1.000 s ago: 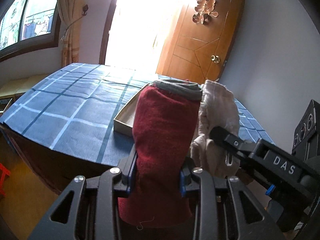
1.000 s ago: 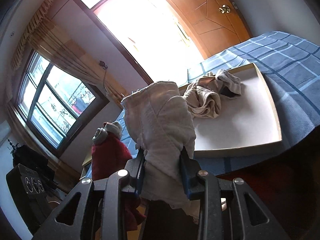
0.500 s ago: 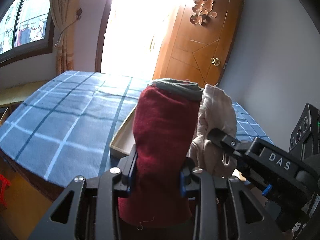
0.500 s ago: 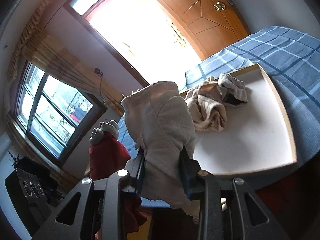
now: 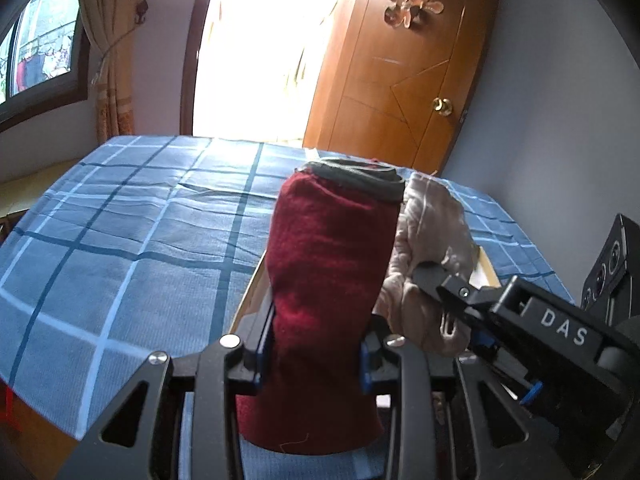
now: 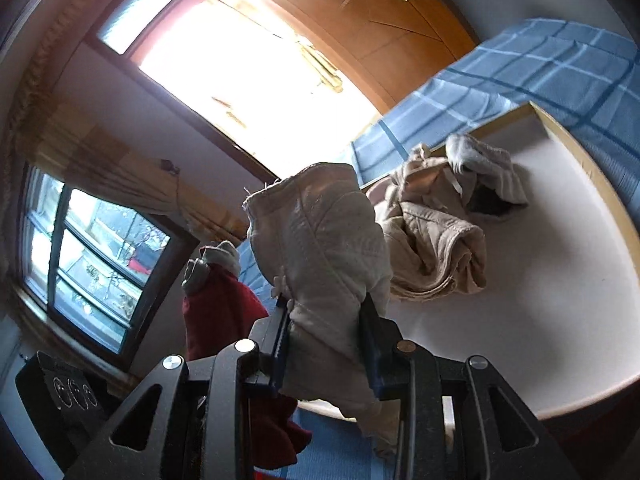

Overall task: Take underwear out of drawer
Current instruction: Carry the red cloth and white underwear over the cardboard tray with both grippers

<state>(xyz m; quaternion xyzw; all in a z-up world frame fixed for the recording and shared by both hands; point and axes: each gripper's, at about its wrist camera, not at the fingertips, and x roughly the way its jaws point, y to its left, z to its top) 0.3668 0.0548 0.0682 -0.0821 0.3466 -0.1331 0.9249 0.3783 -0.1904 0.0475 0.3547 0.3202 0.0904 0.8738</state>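
My left gripper [image 5: 312, 364] is shut on dark red underwear [image 5: 328, 292] with a grey waistband, held upright over the bed's near edge. Beside it on the right, my right gripper [image 6: 326, 348] is shut on beige underwear [image 6: 324, 248], which also shows in the left wrist view as a beige bundle [image 5: 432, 248]. The red underwear [image 6: 220, 312] hangs to the left in the right wrist view. A shallow wooden tray with a white bottom [image 6: 540, 300] lies on the bed and holds a crumpled beige garment [image 6: 436, 252] and a grey-white one [image 6: 492, 176].
The bed carries a blue checked cover [image 5: 120, 232]. Behind it stand a bright doorway and an orange wooden door [image 5: 404, 80]. A window with a curtain [image 5: 112, 80] is at the left. A black device [image 5: 616, 268] sits at the right edge.
Both grippers have moved forward over the bed with their garments still clamped. The tray looms larger in the right wrist view, and that view has rolled.
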